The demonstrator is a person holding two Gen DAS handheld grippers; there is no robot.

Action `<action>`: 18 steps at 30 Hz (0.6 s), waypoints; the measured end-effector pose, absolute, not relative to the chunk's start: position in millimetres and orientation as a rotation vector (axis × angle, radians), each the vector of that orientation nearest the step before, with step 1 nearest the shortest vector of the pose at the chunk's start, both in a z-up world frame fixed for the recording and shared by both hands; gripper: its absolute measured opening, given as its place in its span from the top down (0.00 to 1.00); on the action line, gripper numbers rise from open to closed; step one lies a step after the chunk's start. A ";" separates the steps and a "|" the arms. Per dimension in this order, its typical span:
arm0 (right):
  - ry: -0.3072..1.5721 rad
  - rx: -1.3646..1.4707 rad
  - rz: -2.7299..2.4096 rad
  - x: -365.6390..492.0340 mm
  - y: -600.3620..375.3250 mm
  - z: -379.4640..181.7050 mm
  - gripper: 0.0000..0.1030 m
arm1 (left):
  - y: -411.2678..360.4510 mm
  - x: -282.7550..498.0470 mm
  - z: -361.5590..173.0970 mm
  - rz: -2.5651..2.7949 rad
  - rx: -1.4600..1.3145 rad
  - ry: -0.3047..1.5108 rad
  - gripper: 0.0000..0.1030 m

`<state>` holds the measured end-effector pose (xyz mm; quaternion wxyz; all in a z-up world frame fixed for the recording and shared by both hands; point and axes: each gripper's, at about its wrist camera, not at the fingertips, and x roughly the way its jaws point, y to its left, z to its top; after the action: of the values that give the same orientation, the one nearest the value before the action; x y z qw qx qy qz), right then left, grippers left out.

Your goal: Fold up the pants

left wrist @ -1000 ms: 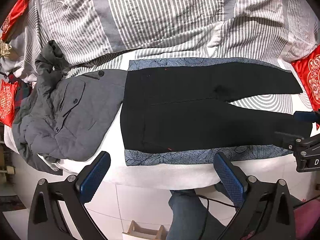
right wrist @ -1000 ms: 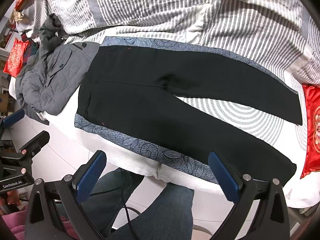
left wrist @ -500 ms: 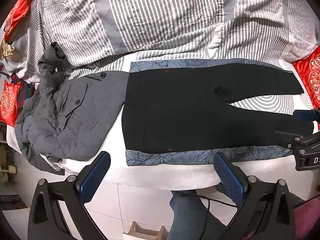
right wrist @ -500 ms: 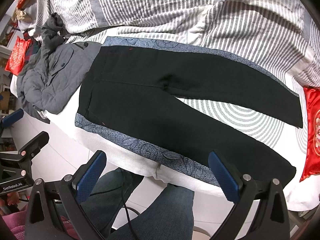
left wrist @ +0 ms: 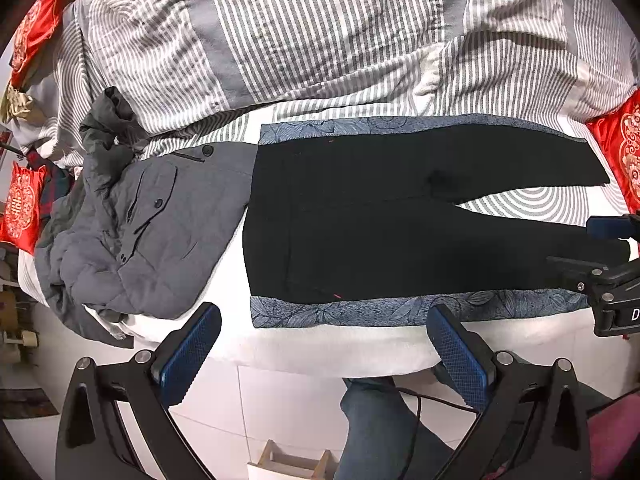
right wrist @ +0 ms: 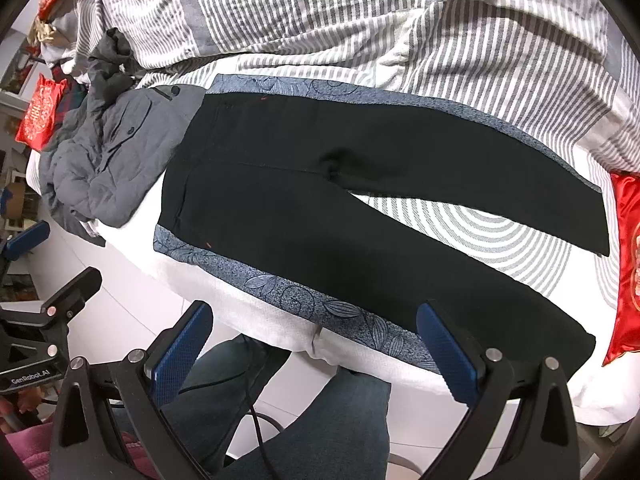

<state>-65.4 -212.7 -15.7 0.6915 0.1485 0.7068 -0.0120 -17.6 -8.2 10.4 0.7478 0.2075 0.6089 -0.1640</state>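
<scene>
Black pants [left wrist: 380, 220] lie flat on a blue patterned mat [left wrist: 360, 314] on the bed, waist to the left, the two legs spread apart to the right. They also show in the right wrist view [right wrist: 320, 208]. My left gripper [left wrist: 324, 354] is open and empty, above the bed's near edge, in front of the waist. My right gripper [right wrist: 314, 354] is open and empty, in front of the near leg. The right gripper also shows at the right edge of the left wrist view [left wrist: 604, 264].
A grey quilted jacket [left wrist: 136, 232] lies bunched left of the pants, touching the waist. A striped duvet [left wrist: 320, 32] is heaped behind. Red cushions [left wrist: 624, 152] sit at the right and left edges. The person's jeans-clad legs [right wrist: 288, 420] stand below the bed edge.
Both views have shifted slightly, with the pants a little lower in the left wrist view. The pants lie as before. Both grippers stay open.
</scene>
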 end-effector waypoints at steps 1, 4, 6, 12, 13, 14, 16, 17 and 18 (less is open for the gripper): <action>1.582 0.331 -0.029 -65.2 -212.3 -15.3 0.01 | -8.7 -18.1 10.6 -0.369 0.436 1.326 0.00; 1.612 0.361 -0.013 -66.7 -216.8 -13.1 0.01 | -8.9 -19.6 11.2 -0.367 0.436 1.325 0.00; 1.605 0.355 -0.021 -68.0 -219.5 -12.5 0.01 | -10.0 -23.3 11.9 -0.361 0.436 1.319 0.00; 1.578 0.318 -0.016 -70.5 -223.9 -15.0 0.01 | -11.2 -30.5 14.5 -0.340 0.403 1.346 0.00; 1.574 0.317 -0.005 -70.7 -226.0 -15.0 0.01 | -10.3 -30.8 15.2 -0.336 0.385 1.353 0.00; 1.571 0.315 0.005 -71.7 -227.9 -14.7 0.01 | -9.0 -31.0 15.8 -0.331 0.367 1.357 0.00; 1.567 0.313 0.030 -75.2 -231.6 -14.4 0.01 | -5.7 -32.4 16.6 -0.305 0.327 1.357 0.00; 1.573 0.312 0.040 -77.6 -233.5 -14.7 0.01 | -3.2 -33.1 16.6 -0.293 0.301 1.363 0.00; 1.579 0.317 0.050 -80.2 -236.2 -15.3 0.01 | -1.6 -33.7 15.8 -0.277 0.284 1.373 0.00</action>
<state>-80.2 -236.2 -15.3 0.6925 0.1419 0.7070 0.0222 -33.7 -1.6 15.8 0.7554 0.1302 0.6295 -0.1270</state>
